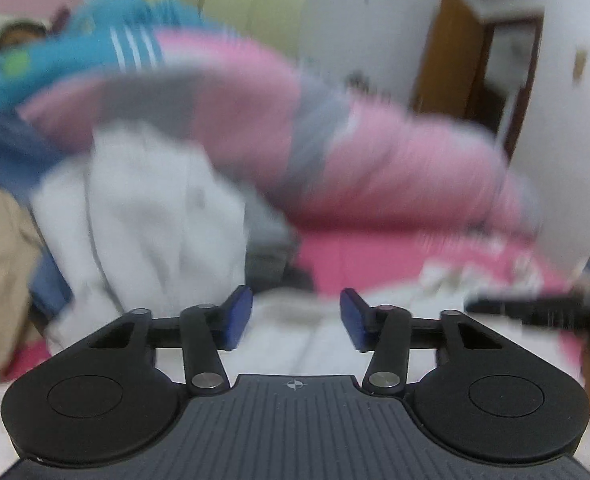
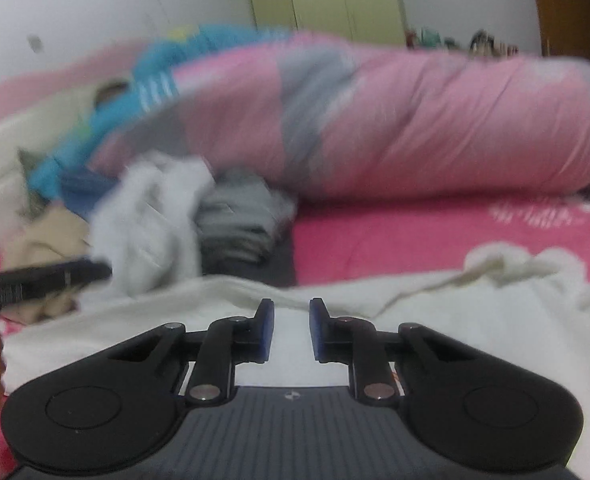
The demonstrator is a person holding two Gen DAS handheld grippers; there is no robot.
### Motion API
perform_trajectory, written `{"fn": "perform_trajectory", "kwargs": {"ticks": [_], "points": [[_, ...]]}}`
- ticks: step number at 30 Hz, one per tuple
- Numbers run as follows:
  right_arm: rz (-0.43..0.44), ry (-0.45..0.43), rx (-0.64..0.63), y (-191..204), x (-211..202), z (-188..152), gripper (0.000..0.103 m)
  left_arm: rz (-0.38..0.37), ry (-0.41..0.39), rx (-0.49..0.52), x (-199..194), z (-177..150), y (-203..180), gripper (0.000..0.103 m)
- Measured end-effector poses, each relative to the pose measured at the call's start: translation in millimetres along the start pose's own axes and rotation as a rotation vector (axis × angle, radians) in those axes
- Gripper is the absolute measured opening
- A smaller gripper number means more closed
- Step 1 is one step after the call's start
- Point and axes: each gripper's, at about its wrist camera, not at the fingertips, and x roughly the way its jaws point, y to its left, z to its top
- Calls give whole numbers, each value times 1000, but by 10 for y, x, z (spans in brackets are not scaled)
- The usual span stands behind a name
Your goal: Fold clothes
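Holding both grippers spread and empty, we are hovering the left gripper [image 1: 296,318] and right gripper [image 2: 292,330] over the white garment [image 2: 435,320], stretching across the lower frame.

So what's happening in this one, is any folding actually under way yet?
Not yet, by the look of it. A person holds two grippers over a white garment spread on a pink bed sheet. The left gripper and the right gripper are both open with nothing between the jaws. Behind lie a crumpled white garment, a grey folded stack and a rolled pink quilt. Both views are motion-blurred.
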Motion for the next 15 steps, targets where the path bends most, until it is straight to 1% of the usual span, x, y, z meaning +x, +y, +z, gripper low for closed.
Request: {"fn": "perform_trajectory", "kwargs": {"ticks": [2, 3, 4, 6, 8, 10, 12, 15], "points": [[-22, 56, 10, -86, 338, -27, 18, -1, 59, 28, 308, -158, 40, 41], [-28, 84, 20, -136, 486, -49, 18, 5, 77, 41, 436, -204, 56, 38], [-26, 105, 28, -149, 602, -74, 18, 14, 90, 53, 554, -246, 69, 34], [-26, 148, 40, -181, 827, -128, 18, 49, 93, 71, 728, -310, 87, 32], [-38, 180, 28, -199, 1024, -147, 18, 88, 76, 71, 817, -367, 174, 32], [-58, 208, 6, -192, 1214, -160, 18, 110, 54, 51, 821, -423, 274, 32], [-68, 231, -8, -205, 1407, -138, 18, 102, 51, 17, 830, -418, 373, 31], [-79, 198, -27, -213, 1596, 1, 18, 88, 41, -26, 833, -369, 476, 31]]}}
